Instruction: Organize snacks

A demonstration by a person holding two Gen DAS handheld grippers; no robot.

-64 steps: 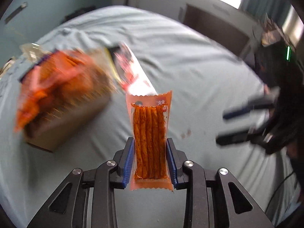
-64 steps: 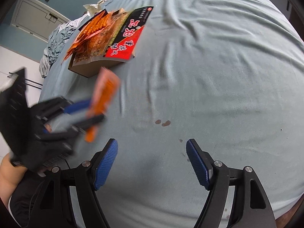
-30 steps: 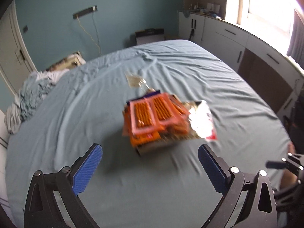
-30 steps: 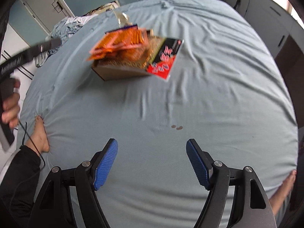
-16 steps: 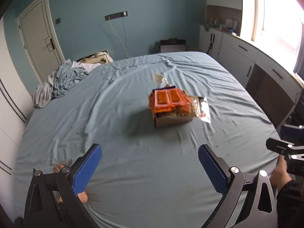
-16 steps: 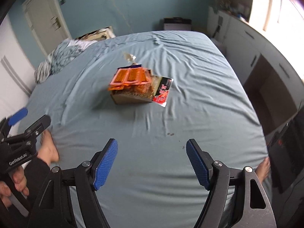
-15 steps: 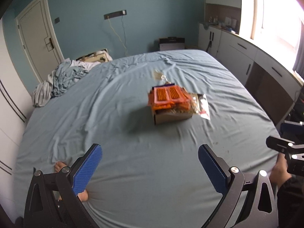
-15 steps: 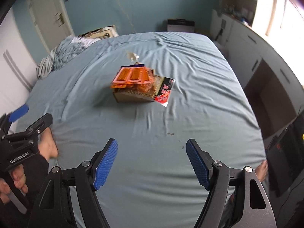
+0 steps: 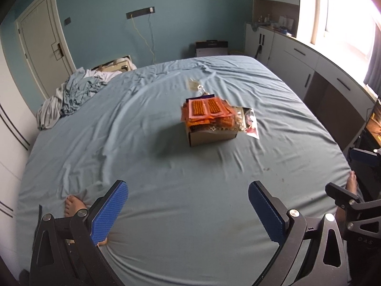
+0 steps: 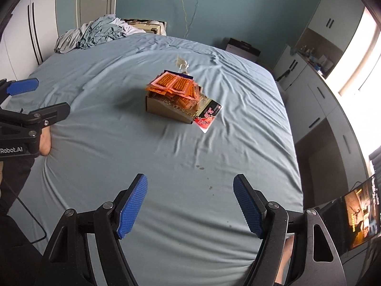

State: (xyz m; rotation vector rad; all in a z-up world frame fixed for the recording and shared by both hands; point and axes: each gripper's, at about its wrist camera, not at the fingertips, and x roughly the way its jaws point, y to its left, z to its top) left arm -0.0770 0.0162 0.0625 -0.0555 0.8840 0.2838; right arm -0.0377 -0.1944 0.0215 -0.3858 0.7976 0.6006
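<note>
A brown cardboard box (image 9: 210, 136) sits in the middle of the blue bed, heaped with orange snack packets (image 9: 204, 108). It also shows in the right wrist view (image 10: 166, 109) with its packets (image 10: 175, 84). A red and black snack bag (image 10: 207, 118) hangs over the box's right side. My left gripper (image 9: 188, 212) is open and empty, well short of the box near the foot of the bed. My right gripper (image 10: 189, 207) is open and empty, also far back.
The blue bed sheet (image 9: 166, 178) is wrinkled. A clear empty wrapper (image 9: 196, 84) lies behind the box. A heap of bedding (image 9: 69, 95) lies at the far left. White cabinets (image 9: 309, 66) line the right wall. Bare feet (image 9: 72, 206) rest at the bed's near edge.
My left gripper let go of the orange snack packet, which now lies on the box heap. Both grippers have pulled far back and up from the box.
</note>
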